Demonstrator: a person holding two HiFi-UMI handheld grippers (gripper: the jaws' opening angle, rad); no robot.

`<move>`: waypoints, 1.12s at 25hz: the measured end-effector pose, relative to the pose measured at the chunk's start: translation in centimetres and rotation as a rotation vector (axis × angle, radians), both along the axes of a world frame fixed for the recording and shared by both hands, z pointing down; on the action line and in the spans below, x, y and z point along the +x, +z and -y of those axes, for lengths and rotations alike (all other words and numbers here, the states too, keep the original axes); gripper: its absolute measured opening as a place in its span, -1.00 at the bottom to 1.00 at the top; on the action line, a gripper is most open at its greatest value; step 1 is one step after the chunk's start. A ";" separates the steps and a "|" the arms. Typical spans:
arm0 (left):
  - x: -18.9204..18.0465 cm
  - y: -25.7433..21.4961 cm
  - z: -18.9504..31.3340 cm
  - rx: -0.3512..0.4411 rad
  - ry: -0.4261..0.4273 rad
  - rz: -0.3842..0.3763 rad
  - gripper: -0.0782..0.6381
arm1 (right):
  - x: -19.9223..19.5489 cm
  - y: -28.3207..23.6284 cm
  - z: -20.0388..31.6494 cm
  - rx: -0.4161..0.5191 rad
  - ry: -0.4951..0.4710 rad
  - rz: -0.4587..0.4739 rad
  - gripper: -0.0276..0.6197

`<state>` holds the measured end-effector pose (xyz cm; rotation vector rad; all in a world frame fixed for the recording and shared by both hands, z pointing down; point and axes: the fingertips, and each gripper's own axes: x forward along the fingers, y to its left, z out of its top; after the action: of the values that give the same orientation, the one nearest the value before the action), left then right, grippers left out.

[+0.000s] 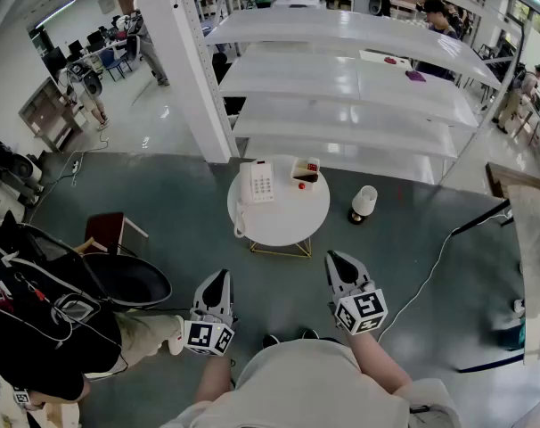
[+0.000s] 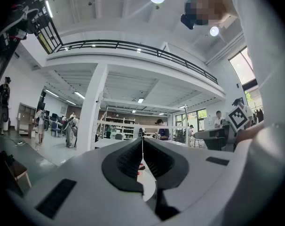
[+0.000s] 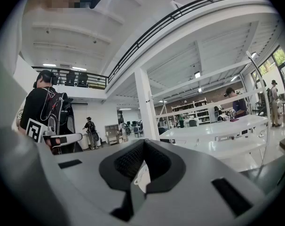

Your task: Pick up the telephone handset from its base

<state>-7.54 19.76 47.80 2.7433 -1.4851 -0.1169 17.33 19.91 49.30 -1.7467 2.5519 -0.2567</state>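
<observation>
Our head camera sits high up and looks steeply down at the floor (image 1: 163, 208). From there we see the round worktop (image 1: 288, 221) a little way ahead, and the left tool (image 1: 220, 276) and the right tool (image 1: 332, 257) close below us. We also have one camera riding on each tool. Each sits right behind its own jaws and looks level along them, so the jaws fill the bottom of its picture. All three views share the white pillar (image 1: 185, 69) and the long white shelves (image 1: 341, 83) far in front.
</observation>
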 end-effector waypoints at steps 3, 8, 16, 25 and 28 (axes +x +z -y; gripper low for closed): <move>-0.3 0.1 0.0 -0.003 -0.001 -0.001 -0.72 | -0.2 -0.1 0.0 0.000 -0.001 -0.002 -0.89; -0.5 0.4 0.0 -0.006 -0.007 -0.005 -0.72 | -0.3 0.2 0.0 0.002 0.000 0.000 -0.89; -1.3 0.6 -0.1 -0.010 -0.004 -0.009 -0.72 | -0.9 0.3 -0.1 0.000 0.008 0.000 -0.89; -3.0 1.1 0.1 -0.020 0.005 -0.013 -0.72 | -2.0 0.3 -0.1 0.003 0.032 -0.018 -0.89; -4.0 1.2 0.2 -0.021 0.012 -0.014 -0.72 | -2.7 0.3 -0.1 0.000 0.045 -0.023 -0.89</move>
<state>-11.56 19.56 49.04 2.7285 -1.4580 -0.1191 14.65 20.06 49.59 -1.8155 2.5239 -0.2360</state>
